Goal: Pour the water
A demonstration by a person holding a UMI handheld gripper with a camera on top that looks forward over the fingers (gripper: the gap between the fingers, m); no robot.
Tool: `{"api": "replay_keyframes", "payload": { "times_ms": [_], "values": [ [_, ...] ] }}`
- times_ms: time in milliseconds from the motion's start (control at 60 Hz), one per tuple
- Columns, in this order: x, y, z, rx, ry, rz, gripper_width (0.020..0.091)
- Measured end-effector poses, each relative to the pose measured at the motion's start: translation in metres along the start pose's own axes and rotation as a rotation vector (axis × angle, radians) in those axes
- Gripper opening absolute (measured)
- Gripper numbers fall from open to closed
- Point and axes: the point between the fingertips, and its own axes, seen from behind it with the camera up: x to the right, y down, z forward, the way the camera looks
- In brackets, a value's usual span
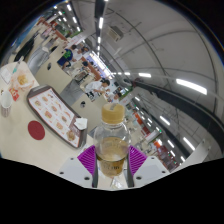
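- The gripper is closed on a clear plastic bottle, purple pads pressing both its sides.
- The bottle stands upright between the fingers, holding yellowish liquid.
- A menu board lies on the pale table, far left.
- Ceiling light strips run overhead.

- A large hall under a high ceiling with grey beams.
- Long strip lights run along it in rows toward the far end; more glow at one side.
- A pale tabletop stretches away on one side.
- On it lies a tray with a printed sheet, and a red disc just beside it.
- A dark curved rail sweeps along the other side.
- Far-off furniture and figures are too small to tell.
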Motion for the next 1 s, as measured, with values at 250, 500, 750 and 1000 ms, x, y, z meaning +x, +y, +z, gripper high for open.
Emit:
{"api": "replay_keyframes", "payload": {
  "times_ms": [250, 500, 750, 1000],
  "values": [
    [-0.119, -0.137, -0.027, 0.184, 0.110, -0.646, 0.0397],
    [-0.232, -0.157, -0.036, 0.316, 0.134, -1.178, 0.0397],
    [-0.247, -0.157, -0.032, 0.320, 0.048, -1.162, 0.0403],
    [-0.213, -0.179, -0.024, 0.237, -0.207, -0.399, 0.0403]
  ]
}}
